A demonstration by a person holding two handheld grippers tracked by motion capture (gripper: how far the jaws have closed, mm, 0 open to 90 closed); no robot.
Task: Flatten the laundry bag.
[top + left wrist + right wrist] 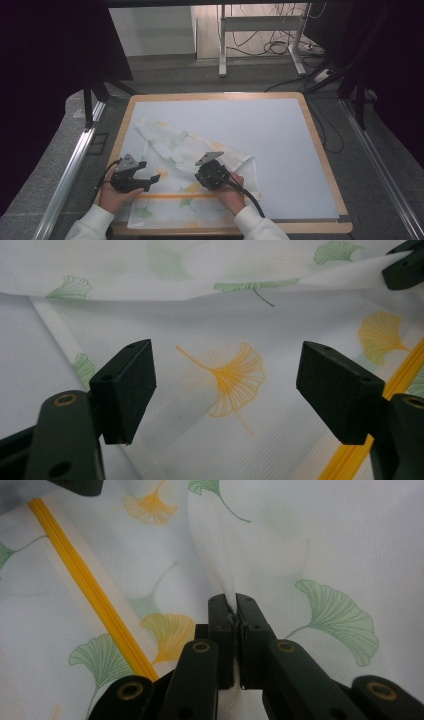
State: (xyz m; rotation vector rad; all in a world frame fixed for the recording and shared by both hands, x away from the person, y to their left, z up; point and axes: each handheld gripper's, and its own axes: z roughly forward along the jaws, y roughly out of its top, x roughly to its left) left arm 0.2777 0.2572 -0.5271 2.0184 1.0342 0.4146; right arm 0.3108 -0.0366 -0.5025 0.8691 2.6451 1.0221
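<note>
Two grippers – right gripper point(235, 611) jaws pinch the cloth point(325, 545), left gripper point(225, 390) jaws spread above it

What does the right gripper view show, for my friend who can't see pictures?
The right gripper, its two black jaws shut, pinches a raised fold of thin white cloth printed with green and orange ginkgo leaves. A bright orange stripe runs slantwise across the cloth on the left.
</note>
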